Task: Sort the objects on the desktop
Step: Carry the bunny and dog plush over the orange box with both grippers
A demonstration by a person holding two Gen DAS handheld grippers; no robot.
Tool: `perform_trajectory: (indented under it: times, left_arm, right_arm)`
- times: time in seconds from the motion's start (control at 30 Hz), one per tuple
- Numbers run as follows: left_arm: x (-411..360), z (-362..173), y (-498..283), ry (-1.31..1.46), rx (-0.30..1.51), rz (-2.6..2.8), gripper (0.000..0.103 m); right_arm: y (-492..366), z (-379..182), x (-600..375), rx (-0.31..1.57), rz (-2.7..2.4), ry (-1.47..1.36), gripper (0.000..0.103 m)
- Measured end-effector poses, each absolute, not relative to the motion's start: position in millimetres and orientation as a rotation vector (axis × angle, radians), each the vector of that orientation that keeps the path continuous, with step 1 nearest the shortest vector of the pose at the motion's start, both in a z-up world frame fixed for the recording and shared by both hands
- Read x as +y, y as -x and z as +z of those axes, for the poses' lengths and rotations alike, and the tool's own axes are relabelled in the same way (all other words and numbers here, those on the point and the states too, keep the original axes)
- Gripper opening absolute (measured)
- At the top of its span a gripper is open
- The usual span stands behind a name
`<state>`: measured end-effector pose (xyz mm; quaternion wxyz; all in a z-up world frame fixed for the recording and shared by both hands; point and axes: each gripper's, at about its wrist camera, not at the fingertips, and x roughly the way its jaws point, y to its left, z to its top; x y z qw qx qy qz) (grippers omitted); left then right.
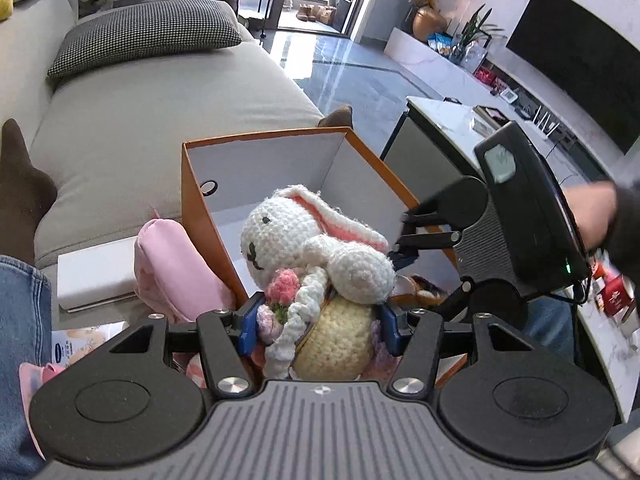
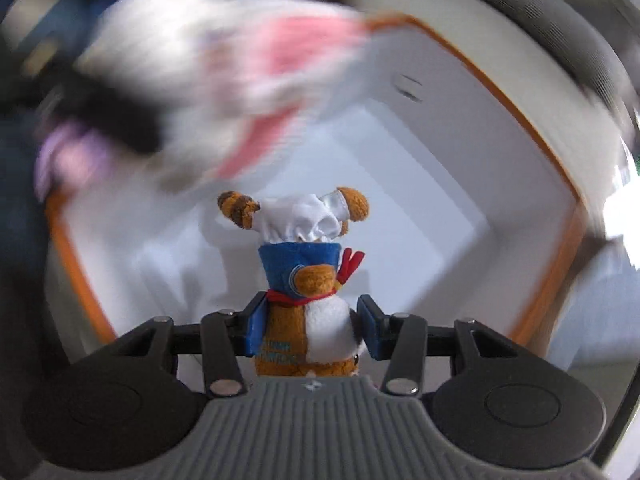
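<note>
My left gripper [image 1: 318, 330] is shut on a crocheted white rabbit [image 1: 316, 256] with a yellow body and pink flowers, held at the near rim of an orange box [image 1: 192, 184] with a white inside. My right gripper [image 2: 310, 326] is shut on a small brown plush toy [image 2: 308, 280] with a blue apron and white hat, held upside down over the same box [image 2: 520, 92]. The rabbit shows blurred at the upper left of the right wrist view [image 2: 240, 72]. The right gripper's body shows in the left wrist view [image 1: 480, 216], beside the box's right wall.
The box stands beside a grey sofa [image 1: 160, 120] with a checked cushion [image 1: 148, 32]. A pink pouch [image 1: 172, 264] and a white flat box [image 1: 96, 272] lie left of the box. A white marble table [image 1: 452, 116] stands at right.
</note>
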<state>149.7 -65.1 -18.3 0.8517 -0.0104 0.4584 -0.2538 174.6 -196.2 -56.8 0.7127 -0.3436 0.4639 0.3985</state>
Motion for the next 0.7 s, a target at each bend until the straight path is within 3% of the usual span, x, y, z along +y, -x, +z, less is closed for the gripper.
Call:
perform_trajectory:
  times: [0.23, 0.47, 0.57, 0.7]
  left_arm:
    - [-63.5, -22.7, -159.1, 0.042, 0.992, -0.558, 0.066]
    - [-60.4, -27.1, -161.1, 0.065, 0.992, -0.572, 0.066]
    - [-57.8, -28.0, -161.6, 0.08, 0.99, -0.574, 0.066]
    - [-54.9, -28.2, -160.7, 0.09, 0.981, -0.576, 0.066]
  right_arm:
    - [-156.1, -72.1, -172.7, 0.862, 1.236, 1.273, 0.05]
    - [-147.4, -92.3, -163.5, 0.743, 1.395, 1.527, 0.052]
    - [-145.8, -98.7, -160.6, 0.737, 1.39, 1.542, 0.064]
    - [-148.4, -92.2, -159.1, 0.753, 1.335, 1.496, 0.07]
